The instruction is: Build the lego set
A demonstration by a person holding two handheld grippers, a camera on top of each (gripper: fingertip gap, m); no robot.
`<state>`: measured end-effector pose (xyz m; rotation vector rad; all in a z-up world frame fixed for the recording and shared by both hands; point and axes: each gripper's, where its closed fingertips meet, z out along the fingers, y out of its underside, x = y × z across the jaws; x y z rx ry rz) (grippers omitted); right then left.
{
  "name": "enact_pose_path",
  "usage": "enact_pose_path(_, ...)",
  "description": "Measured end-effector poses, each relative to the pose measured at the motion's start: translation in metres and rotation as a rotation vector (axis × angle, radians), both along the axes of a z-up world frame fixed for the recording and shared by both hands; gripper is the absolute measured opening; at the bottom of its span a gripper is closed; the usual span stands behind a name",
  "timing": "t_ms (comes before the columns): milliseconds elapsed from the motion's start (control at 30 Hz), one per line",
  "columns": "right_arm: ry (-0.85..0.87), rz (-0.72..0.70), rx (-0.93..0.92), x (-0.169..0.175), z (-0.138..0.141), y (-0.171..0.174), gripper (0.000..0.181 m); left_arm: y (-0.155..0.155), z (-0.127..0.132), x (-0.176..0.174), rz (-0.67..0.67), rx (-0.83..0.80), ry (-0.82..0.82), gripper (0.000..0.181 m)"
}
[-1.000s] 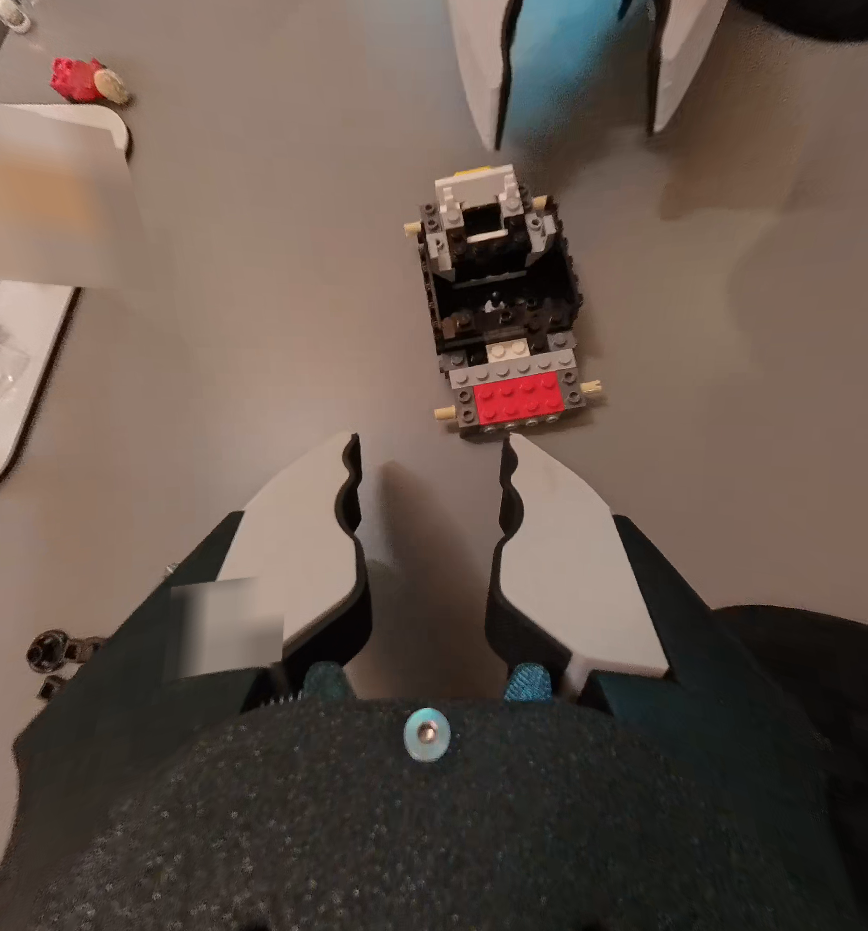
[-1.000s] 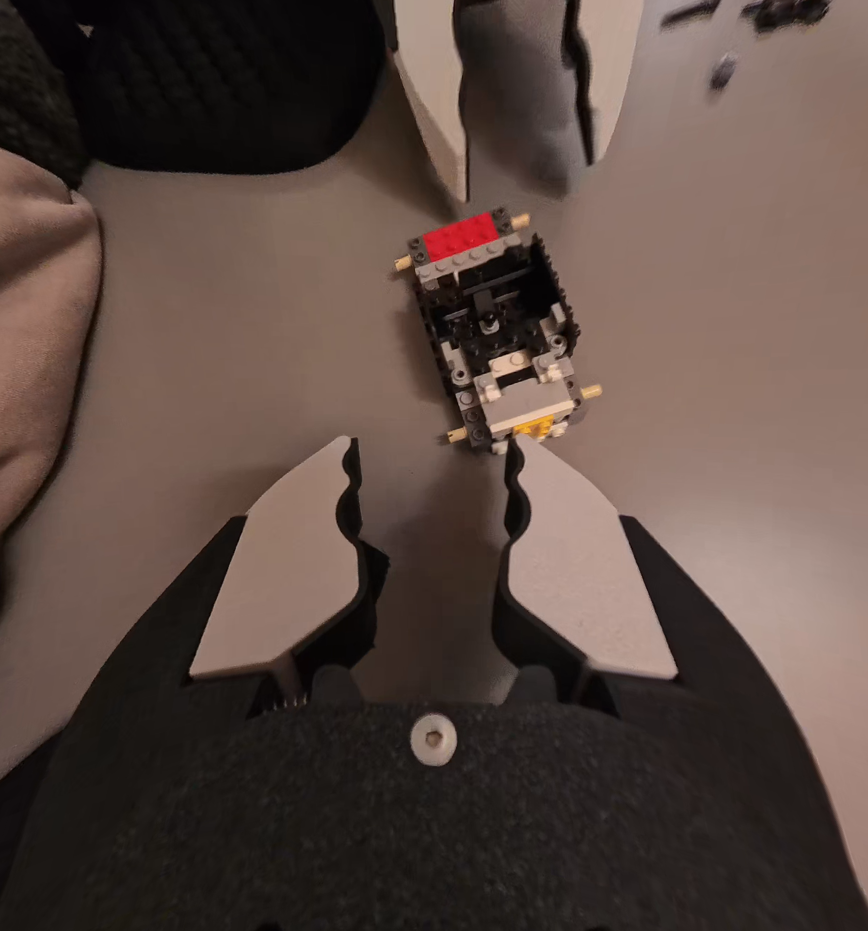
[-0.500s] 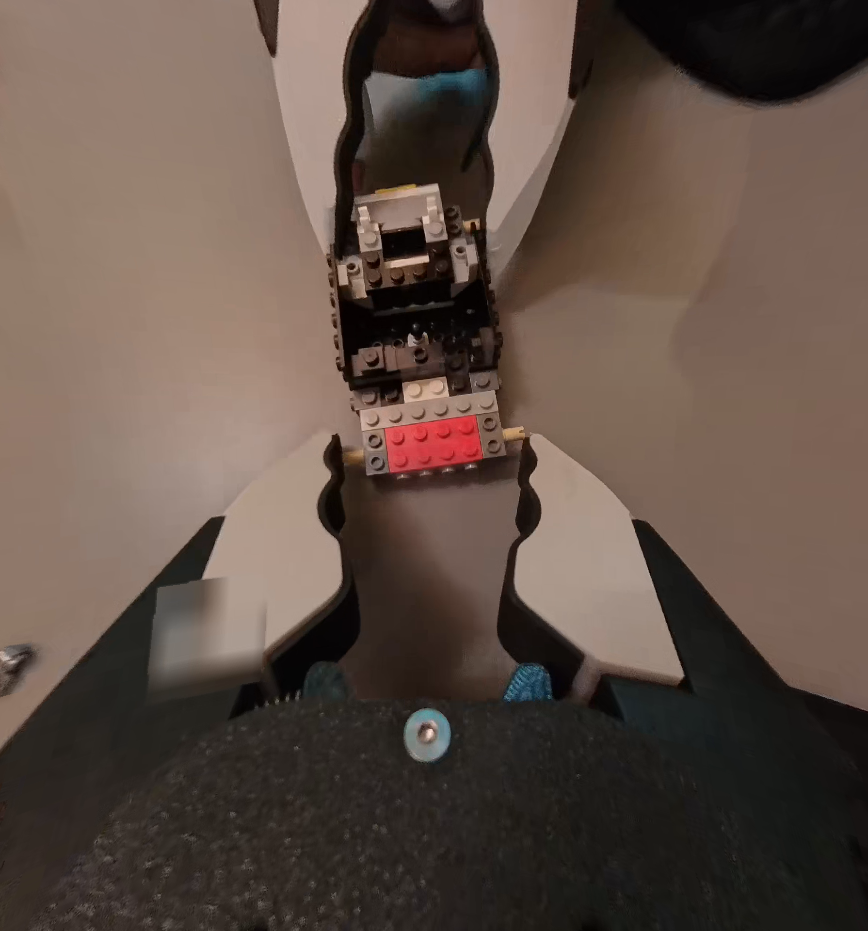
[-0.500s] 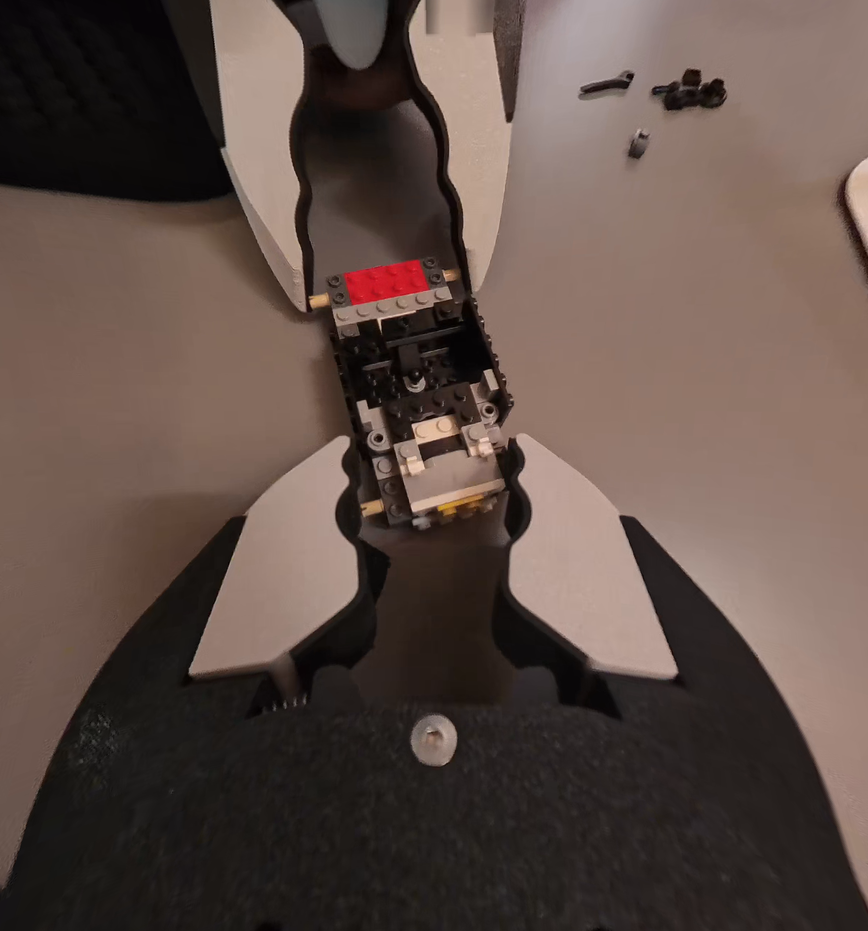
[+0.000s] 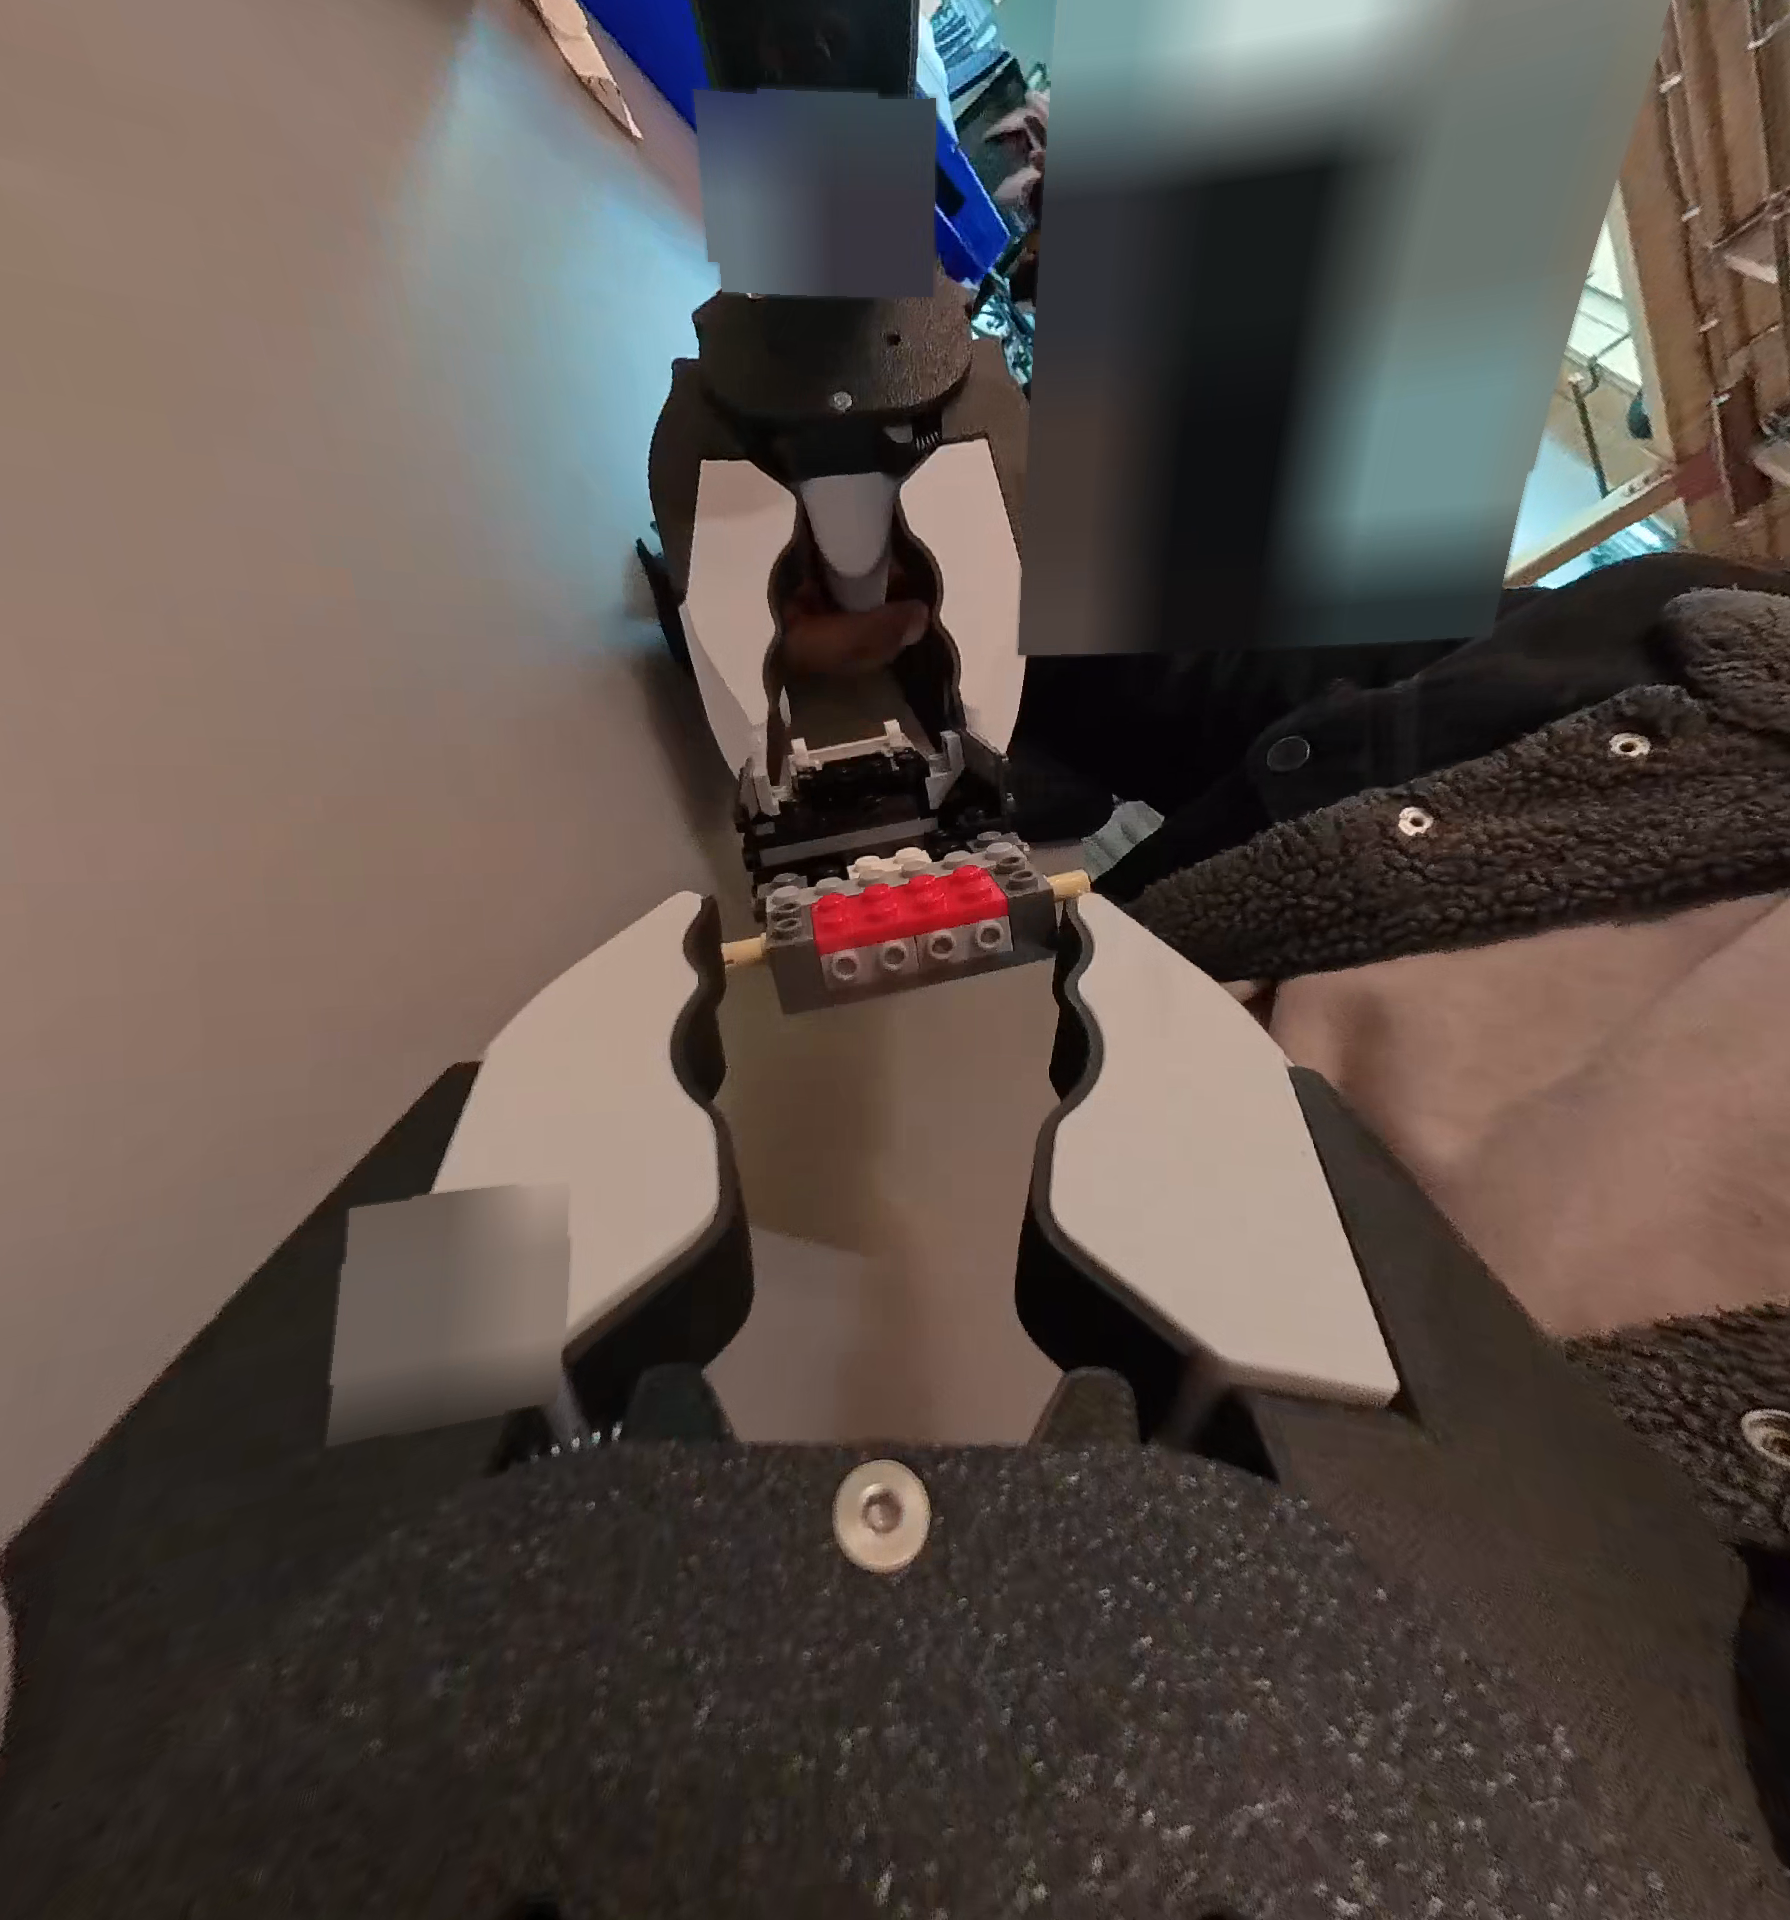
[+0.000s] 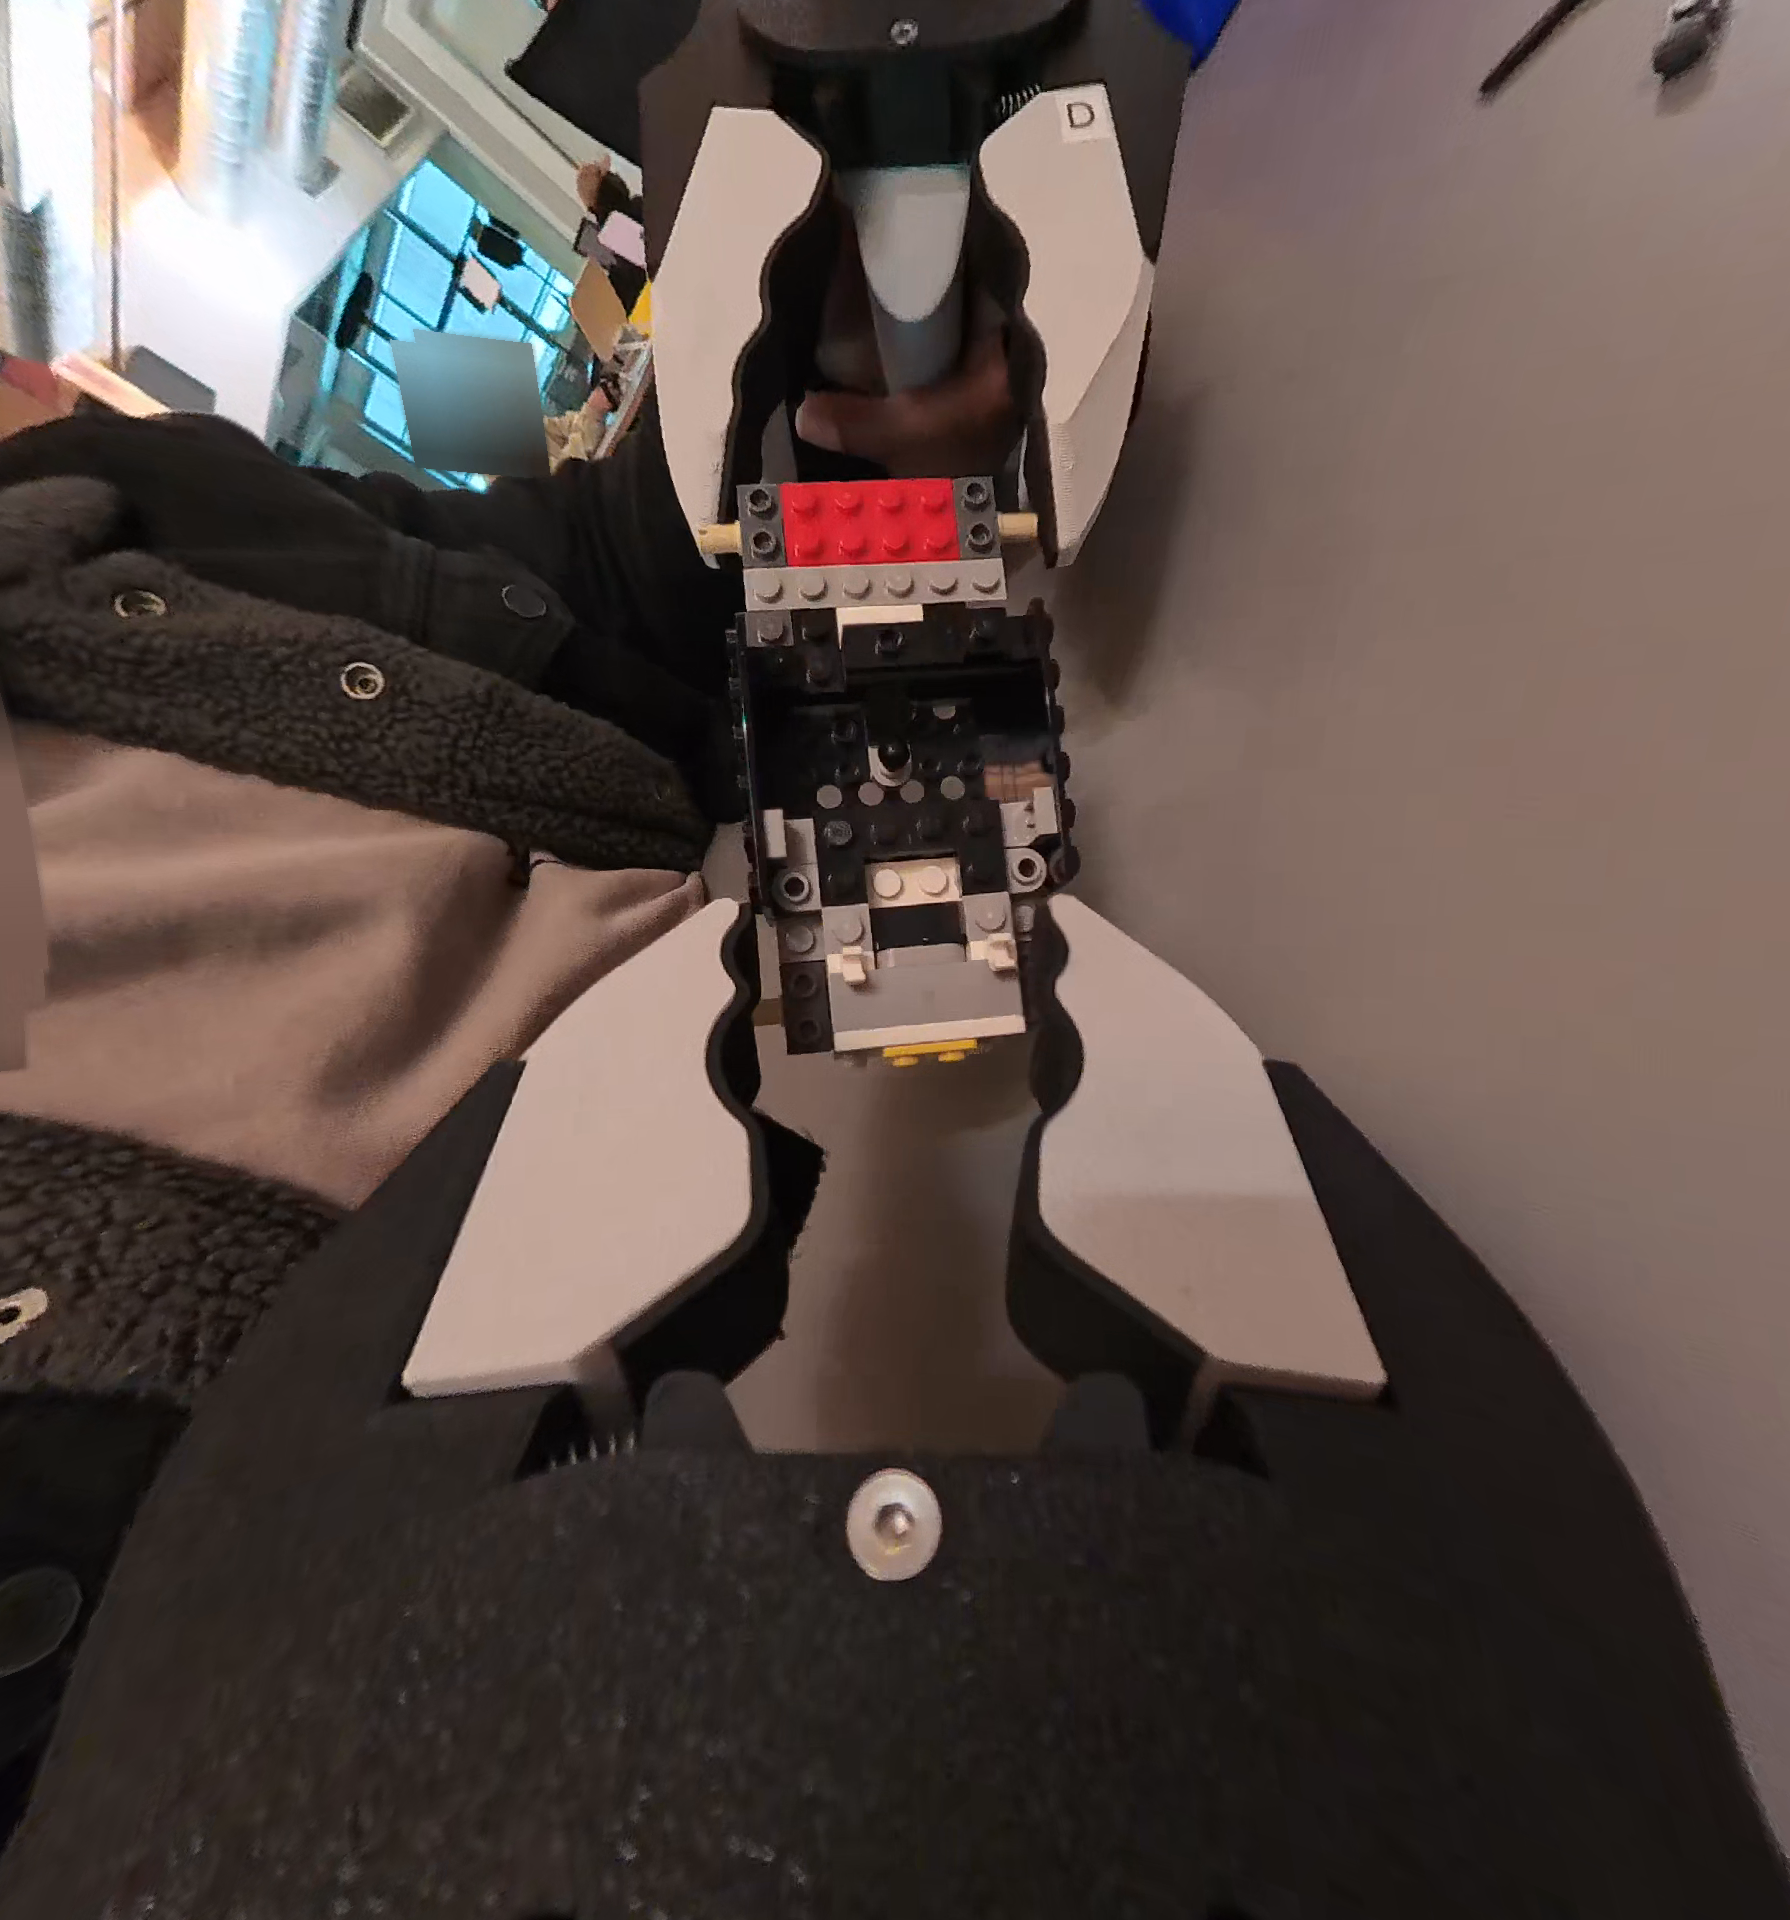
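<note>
A partly built lego car [image 6: 896,748] has a black body, a red plate at one end and a grey, white and yellow block at the other. It hangs in the air between my two grippers. My left gripper [image 5: 883,935] is shut on the red end [image 5: 906,914], with its fingertips against the tan axle pins. My right gripper [image 6: 896,966] is shut on the grey-white end. Each gripper shows at the far end of the other's view: the right one in the left wrist view [image 5: 860,748], the left one in the right wrist view [image 6: 886,520].
The grey table [image 6: 1493,727] tilts along one side of both views [image 5: 247,727]. A person's dark fleece jacket [image 5: 1493,831] is close on the other side [image 6: 299,707]. Small dark loose parts [image 6: 1680,47] lie far off on the table. Some 7 centimeters of space lies between my two pairs of fingers.
Both grippers moved in around the ends of the car and closed on it. The car has left the table and is now held up and tilted, with the room visible behind.
</note>
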<state>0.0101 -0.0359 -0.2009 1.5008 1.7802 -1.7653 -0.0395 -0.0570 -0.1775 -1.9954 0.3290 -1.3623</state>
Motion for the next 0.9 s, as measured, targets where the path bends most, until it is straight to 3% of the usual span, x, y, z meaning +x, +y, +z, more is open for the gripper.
enact_pose_path(200, 0.051, -0.001, 0.010, 0.000, 0.002, 0.001, 0.049, 0.004, 0.007, 0.000, 0.047, 0.027, 0.041, 0.061)
enact_pose_path(533, 0.177, -0.024, 0.388, -0.006, -0.018, 0.005, 0.053, 0.005, 0.004, 0.007, 0.080, 0.193, 0.359, 0.061)
enact_pose_path(800, 0.404, -0.259, 0.880, -0.029, 0.025, 0.021, 0.061, 0.021, 0.002, -0.004, 0.223, 0.177, 0.424, 0.061)
enact_pose_path(900, 0.433, -0.324, 1.095, -0.044, 0.017, 0.011, 0.060, 0.026, 0.002, -0.004, 0.289, 0.153, 0.428, 0.061)
